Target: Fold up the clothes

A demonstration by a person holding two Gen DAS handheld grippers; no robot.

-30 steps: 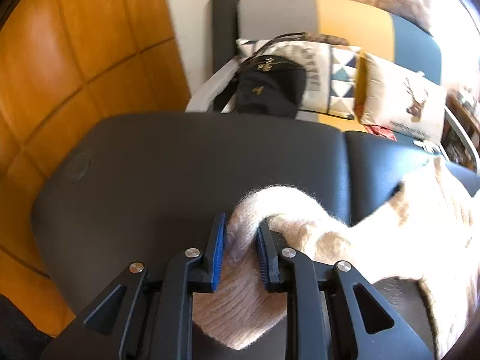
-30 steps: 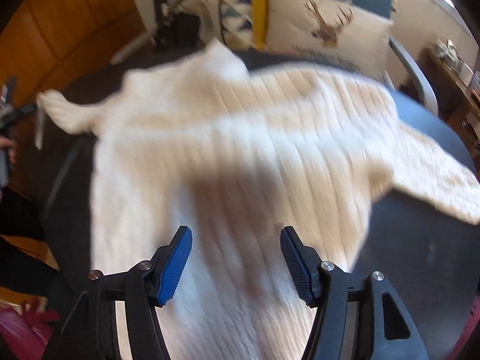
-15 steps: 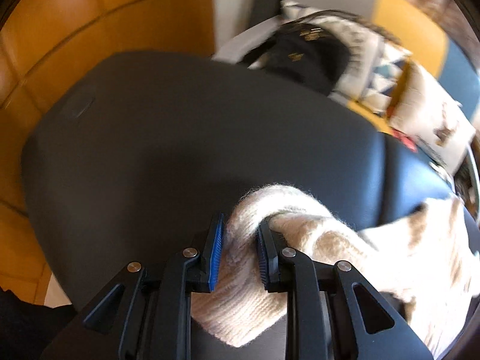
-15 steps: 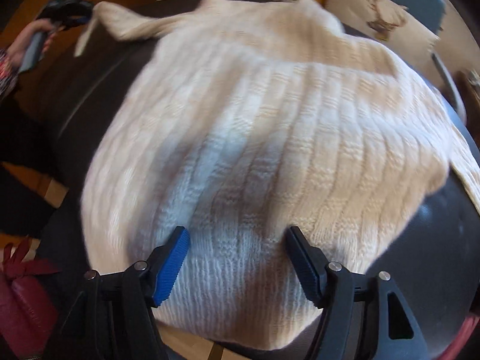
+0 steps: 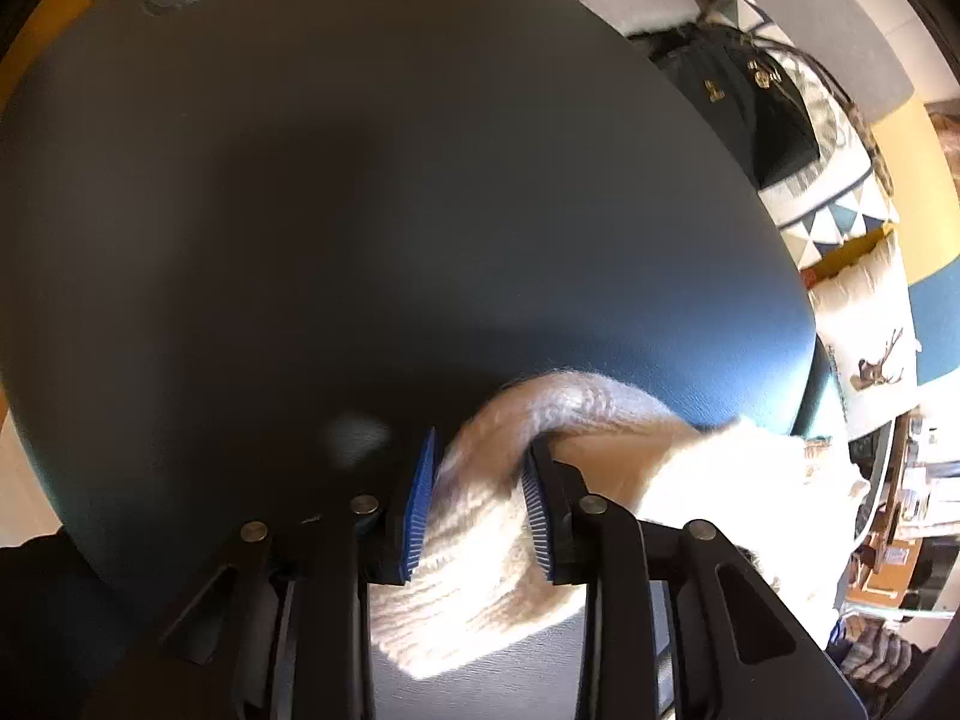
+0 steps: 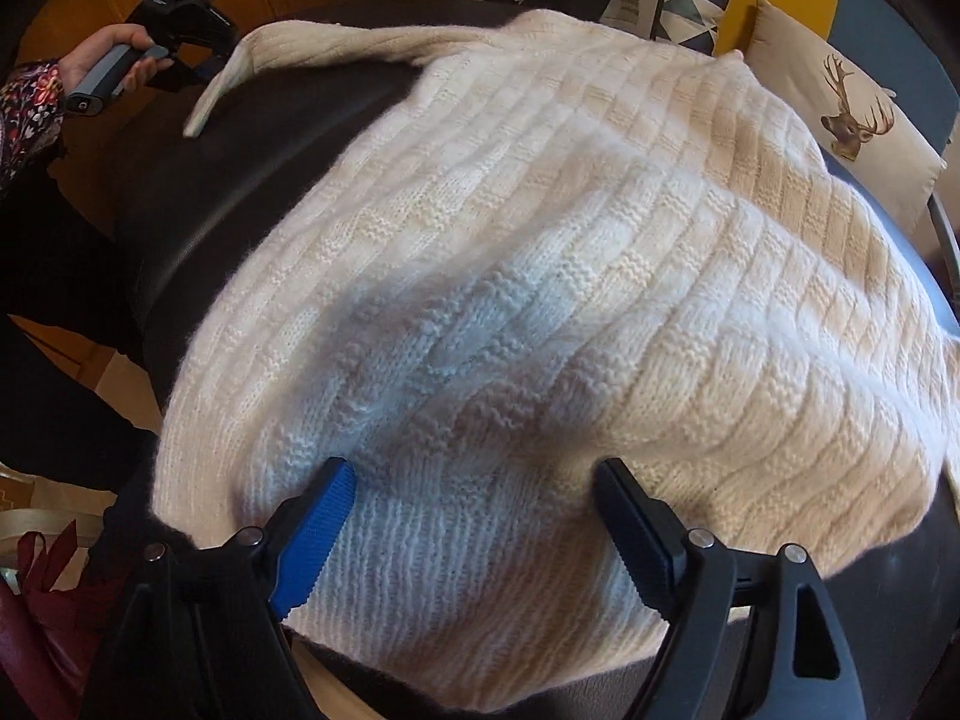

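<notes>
A cream knitted sweater (image 6: 570,276) lies spread over the dark padded table (image 6: 240,138). My right gripper (image 6: 474,516) hovers over the sweater's near hem. Its jaws are wide and still opening, and the pads are not pressing the knit. In the left wrist view, the sweater's sleeve cuff (image 5: 480,588) hangs between the blue pads of my left gripper (image 5: 477,504). Those jaws are opening and the cuff sits loosely between them, blurred. The right wrist view shows that sleeve (image 6: 240,66) stretched to the far left, where a hand (image 6: 114,54) holds the other gripper.
A black handbag (image 5: 750,96) and patterned cushions, one with a deer (image 6: 852,114), sit on a sofa behind the table. Bare dark tabletop (image 5: 360,210) stretches left of the sleeve. A red bag (image 6: 42,600) is by the table's near left edge, above the wooden floor.
The left gripper tipped down toward the tabletop with the sleeve, and its jaws widened around the cuff. The right gripper drew back to the sweater's near hem and opened wider.
</notes>
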